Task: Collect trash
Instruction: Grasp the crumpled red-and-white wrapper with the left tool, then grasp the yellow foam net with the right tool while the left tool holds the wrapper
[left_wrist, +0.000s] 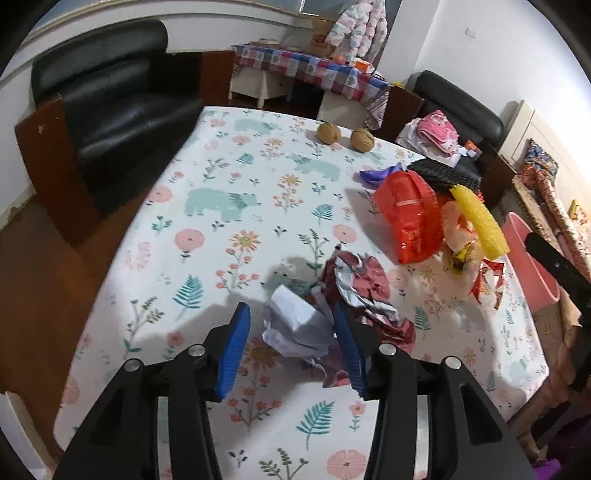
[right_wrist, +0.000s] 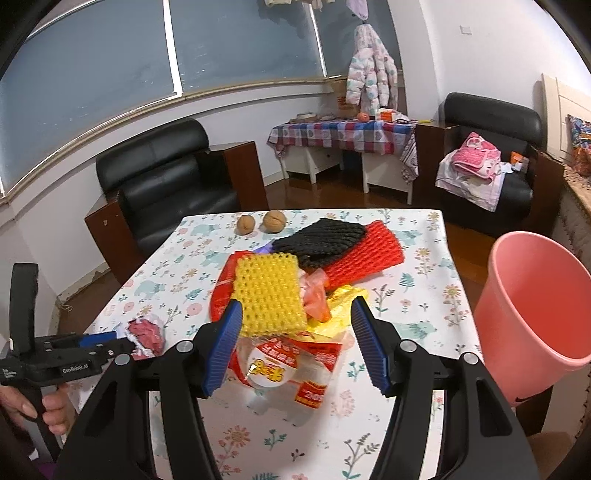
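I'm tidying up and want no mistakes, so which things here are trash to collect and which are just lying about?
Belongs to the job:
crumpled paper
crumpled wrapper
yellow foam net
red foam net
black foam net
red plastic bag
snack packet
pink bin

Just lying about:
two walnuts
pink clothes on the armchair
hanging jacket

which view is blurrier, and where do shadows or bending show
Left wrist view: softer overall, the crumpled white and maroon paper smeared, gripper shadows dark on the floral tablecloth. Right wrist view: sharper, the yellow foam net crisp; the window frame bows from fisheye distortion.
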